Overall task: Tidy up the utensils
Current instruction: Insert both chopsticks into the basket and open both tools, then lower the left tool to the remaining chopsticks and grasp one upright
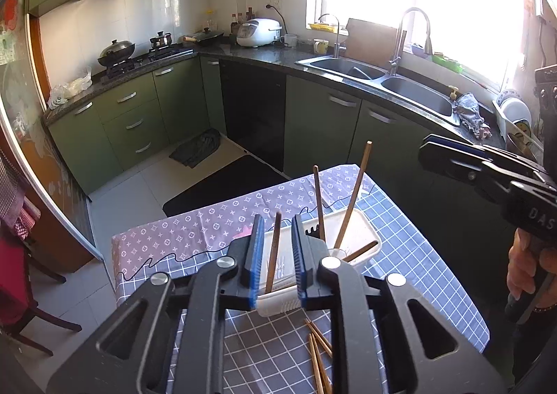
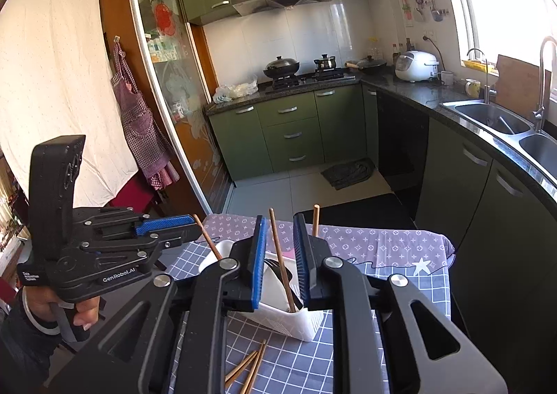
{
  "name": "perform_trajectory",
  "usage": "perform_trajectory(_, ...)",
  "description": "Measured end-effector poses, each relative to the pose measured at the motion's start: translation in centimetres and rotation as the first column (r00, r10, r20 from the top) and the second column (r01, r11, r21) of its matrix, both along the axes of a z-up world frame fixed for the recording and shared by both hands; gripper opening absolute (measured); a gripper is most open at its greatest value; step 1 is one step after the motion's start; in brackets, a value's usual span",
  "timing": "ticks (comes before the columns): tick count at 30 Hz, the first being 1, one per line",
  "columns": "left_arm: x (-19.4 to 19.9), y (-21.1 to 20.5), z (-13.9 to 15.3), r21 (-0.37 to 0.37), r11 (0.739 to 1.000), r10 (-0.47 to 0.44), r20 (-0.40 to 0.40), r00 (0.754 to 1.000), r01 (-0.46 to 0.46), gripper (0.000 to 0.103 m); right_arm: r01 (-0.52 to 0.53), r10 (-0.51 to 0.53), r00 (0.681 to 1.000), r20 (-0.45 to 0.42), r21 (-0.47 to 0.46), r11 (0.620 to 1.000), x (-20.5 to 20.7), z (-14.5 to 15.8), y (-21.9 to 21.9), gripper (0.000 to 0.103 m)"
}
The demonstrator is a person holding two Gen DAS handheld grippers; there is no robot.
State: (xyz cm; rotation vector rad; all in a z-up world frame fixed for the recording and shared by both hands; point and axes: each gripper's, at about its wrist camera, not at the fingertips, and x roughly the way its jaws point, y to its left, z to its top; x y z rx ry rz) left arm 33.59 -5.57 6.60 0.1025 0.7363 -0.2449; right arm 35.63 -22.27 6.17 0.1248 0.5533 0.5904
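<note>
Here a green-cabinet kitchen with a steel sink stands beyond the table, clothed in grey grid and purple print. On the table sits a white utensil holder with chopsticks upright in it; loose chopsticks lie just before it. Left gripper and right gripper each stand spread around an upright chopstick, pads clear.
</note>
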Motion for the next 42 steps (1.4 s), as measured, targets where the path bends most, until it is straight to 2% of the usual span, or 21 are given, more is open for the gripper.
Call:
perform_trajectory(1, -0.3, 0.2, 0.4, -0.007, 1.0, 0.003, 0.005, 1.0, -0.003, 0.018, -0.002, 0.002, 1.0, 0.012, 0.009, 1.0, -0.7, 0.5, -0.3, 0.03)
perform_trajectory(4, -1.7, 0.6, 1.7, -0.026, 1.0, 0.006, 0.026, 1.0, -0.006, 0.019, -0.018, 0.017, 0.999, 0.047, 0.031, 0.999, -3.6, 1.7, -1.1, 0.03)
perform_trajectory(6, -3.1, 0.7, 2.3, -0.033, 0.999, 0.007, 0.037, 0.999, -0.005, 0.028, -0.016, 0.014, 0.998, 0.059, 0.032, 0.999, -5.8, 1.7, -1.8, 0.031)
perform_trajectory(8, -4.8, 0.7, 2.2, -0.034, 0.999, -0.001, 0.023, 1.0, 0.002, 0.034, -0.019, 0.018, 0.999, 0.047, 0.021, 1.0, -7.7, 0.5, -2.3, 0.039)
perform_trajectory(10, -6.2, 0.8, 1.1, -0.033, 0.999, -0.016, -0.019, 1.0, 0.015, 0.035, -0.004, 0.004, 1.0, 0.011, -0.001, 1.0, -9.1, -1.7, -2.8, 0.041)
perform_trajectory(15, -9.1, 0.7, -5.1, -0.026, 0.999, -0.03, -0.198, 0.98, 0.025, 0.035, 0.087, -0.093, 0.994, -0.064, -0.098, 0.991, -12.1, -9.0, -3.1, 0.044)
perform_trajectory(19, -10.0, 0.5, -11.3, -0.029, 0.999, -0.038, -0.347, 0.937, 0.029, 0.035, 0.12, -0.136, 0.98, -0.145, -0.116, 0.986, -13.4, -14.2, -3.2, 0.045)
perform_trajectory(24, -9.3, -0.7, -17.0, -0.021, 0.999, -0.046, -0.467, 0.883, 0.041, 0.023, 0.11, -0.128, 0.962, -0.242, -0.086, 0.99, -14.6, -18.4, -3.3, 0.045)
perform_trajectory(30, -7.9, -1.7, -19.0, 0.009, 0.998, -0.042, -0.513, 0.858, 0.054, 0.021, 0.114, -0.135, 0.955, -0.263, -0.092, 0.989, -15.0, -19.6, -3.7, 0.05)
perform_trajectory(42, -7.0, -2.1, -20.4, 0.065, 0.996, -0.012, -0.547, 0.837, 0.057, 0.017, 0.119, -0.124, 0.944, -0.306, -0.035, 0.992, -14.3, -19.7, -4.9, 0.052)
